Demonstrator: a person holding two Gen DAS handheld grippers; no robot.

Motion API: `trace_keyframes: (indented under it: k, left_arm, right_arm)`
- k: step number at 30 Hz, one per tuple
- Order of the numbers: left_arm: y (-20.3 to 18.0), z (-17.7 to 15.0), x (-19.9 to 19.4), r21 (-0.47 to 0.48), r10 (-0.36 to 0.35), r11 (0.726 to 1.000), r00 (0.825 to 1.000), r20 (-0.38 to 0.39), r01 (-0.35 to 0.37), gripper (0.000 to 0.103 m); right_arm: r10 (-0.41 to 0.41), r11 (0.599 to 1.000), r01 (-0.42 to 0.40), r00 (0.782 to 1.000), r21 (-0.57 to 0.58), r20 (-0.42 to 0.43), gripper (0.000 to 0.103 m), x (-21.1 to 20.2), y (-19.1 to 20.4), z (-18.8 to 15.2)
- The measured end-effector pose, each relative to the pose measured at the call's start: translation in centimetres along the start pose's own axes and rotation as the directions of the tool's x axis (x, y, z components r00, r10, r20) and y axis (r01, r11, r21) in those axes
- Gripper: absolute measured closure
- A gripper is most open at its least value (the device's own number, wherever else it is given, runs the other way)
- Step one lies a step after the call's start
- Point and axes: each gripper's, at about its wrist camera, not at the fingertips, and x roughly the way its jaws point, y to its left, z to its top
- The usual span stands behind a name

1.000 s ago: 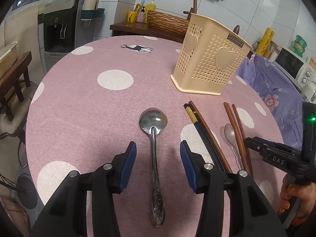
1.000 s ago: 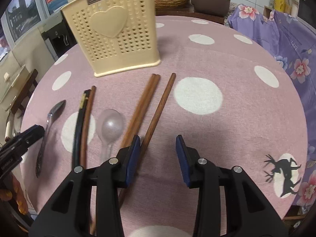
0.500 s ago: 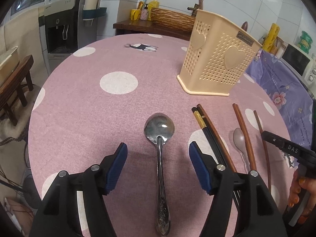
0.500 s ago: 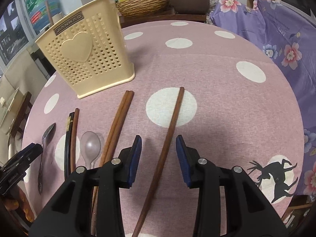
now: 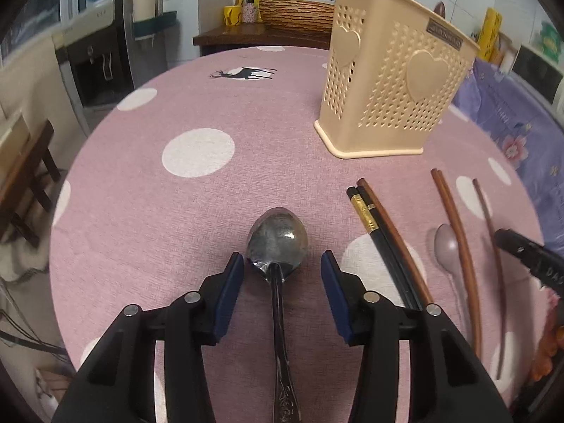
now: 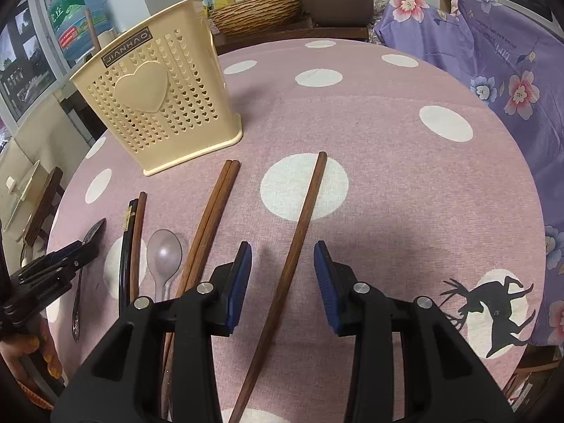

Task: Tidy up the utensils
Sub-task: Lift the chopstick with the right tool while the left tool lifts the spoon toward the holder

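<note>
A steel spoon (image 5: pixel 278 243) lies on the pink dotted tablecloth (image 5: pixel 197 190), its neck between the blue pads of my left gripper (image 5: pixel 282 268). The jaws are closing, and neither pad touches the spoon. My right gripper (image 6: pixel 282 257) is open astride a single brown chopstick (image 6: pixel 303 218) that lies flat, with gaps on both sides. A cream perforated utensil holder (image 5: pixel 391 91) stands upright at the back. Between the grippers lie a black and brown chopstick group (image 5: pixel 380 232), a clear plastic spoon (image 6: pixel 164 253) and a brown chopstick pair (image 6: pixel 211 218).
A purple floral cloth (image 6: pixel 511 70) covers furniture to the right of the table. A water dispenser (image 5: pixel 91 56) and a wooden stool (image 5: pixel 24 172) stand off the left edge. A side table with a wicker basket (image 6: pixel 261 10) is behind the holder.
The left gripper moved forward along the steel spoon, widened, then narrowed around its neck. The right gripper shifted right, from beside the brown pair to straddling the single chopstick.
</note>
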Motion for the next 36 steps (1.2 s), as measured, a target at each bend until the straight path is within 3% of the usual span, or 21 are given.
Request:
trace_keyframes:
  k: [5, 10, 12, 15, 18, 21, 22, 24, 26, 27, 28, 30, 36]
  left_arm:
    - [-0.9, -0.3, -0.2, 0.059, 0.095, 0.993, 0.994, 0.061, -0.099, 0.058]
    - [-1.2, 0.2, 0.3, 0.086, 0.107, 0.99, 0.993, 0.052, -0.112, 0.087]
    - [-0.7, 0.5, 0.3, 0.054, 0.069, 0.996, 0.997, 0.039, -0.071, 0.095]
    - [0.6, 0.9, 0.0, -0.041, -0.064, 0.997, 0.997, 0.031, 0.065, 0.098]
    - [2.0, 0.8, 0.3, -0.164, -0.21, 0.964, 0.978, 0.01, 0.209, 0.098]
    - [4.0, 0.2, 1.6, -0.315, -0.339, 0.893, 0.941, -0.004, 0.32, 0.098]
    - [4.2, 0.1, 1.6, -0.322, -0.35, 0.887, 0.937, 0.002, 0.332, 0.098]
    - [4.0, -0.1, 1.3, -0.316, -0.328, 0.895, 0.944, 0.008, 0.314, 0.098]
    - [3.6, -0.2, 0.8, -0.289, -0.278, 0.918, 0.96, 0.013, 0.27, 0.095]
    - [3.4, -0.2, 0.5, -0.273, -0.251, 0.93, 0.968, 0.021, 0.247, 0.083]
    - [3.4, 0.0, 0.1, -0.258, -0.223, 0.939, 0.974, 0.039, 0.226, 0.058]
    - [3.3, -0.2, -0.9, -0.244, -0.159, 0.954, 0.984, 0.079, 0.174, 0.038]
    - [1.3, -0.1, -1.8, -0.095, 0.022, 0.995, 0.992, 0.122, -0.01, 0.038]
  right_arm:
    - [0.006, 1.0, -0.006, 1.0, 0.0, 0.0, 0.065, -0.1, -0.1, -0.2]
    - [0.013, 1.0, -0.013, 1.0, 0.003, -0.002, 0.065, -0.1, -0.1, -0.3]
    - [0.016, 1.0, -0.016, 1.0, 0.0, 0.002, 0.065, -0.2, -0.1, -0.4]
    - [0.017, 1.0, -0.017, 1.0, 0.0, 0.012, 0.065, -0.4, -0.2, -0.3]
    - [0.016, 1.0, -0.016, 1.0, 0.004, 0.014, 0.065, -0.5, -0.3, -0.2]
    - [0.017, 1.0, -0.017, 1.0, 0.005, 0.013, 0.065, -0.4, -0.3, -0.1]
    - [0.017, 1.0, -0.017, 1.0, 0.005, 0.013, 0.065, -0.4, -0.3, -0.1]
    - [0.02, 1.0, -0.02, 1.0, 0.005, 0.012, 0.065, -0.4, -0.3, -0.1]
    - [0.024, 1.0, -0.024, 1.0, 0.001, 0.013, 0.065, -0.4, -0.1, 0.0]
    - [0.025, 1.0, -0.025, 1.0, -0.001, 0.015, 0.065, -0.5, -0.1, 0.0]
    - [0.026, 1.0, -0.026, 1.0, -0.003, 0.017, 0.065, -0.5, 0.0, 0.0]
    - [0.026, 1.0, -0.026, 0.999, -0.003, 0.018, 0.065, -0.5, 0.0, 0.0]
    - [0.028, 1.0, -0.028, 0.999, 0.005, 0.026, 0.065, -0.7, 0.0, -0.1]
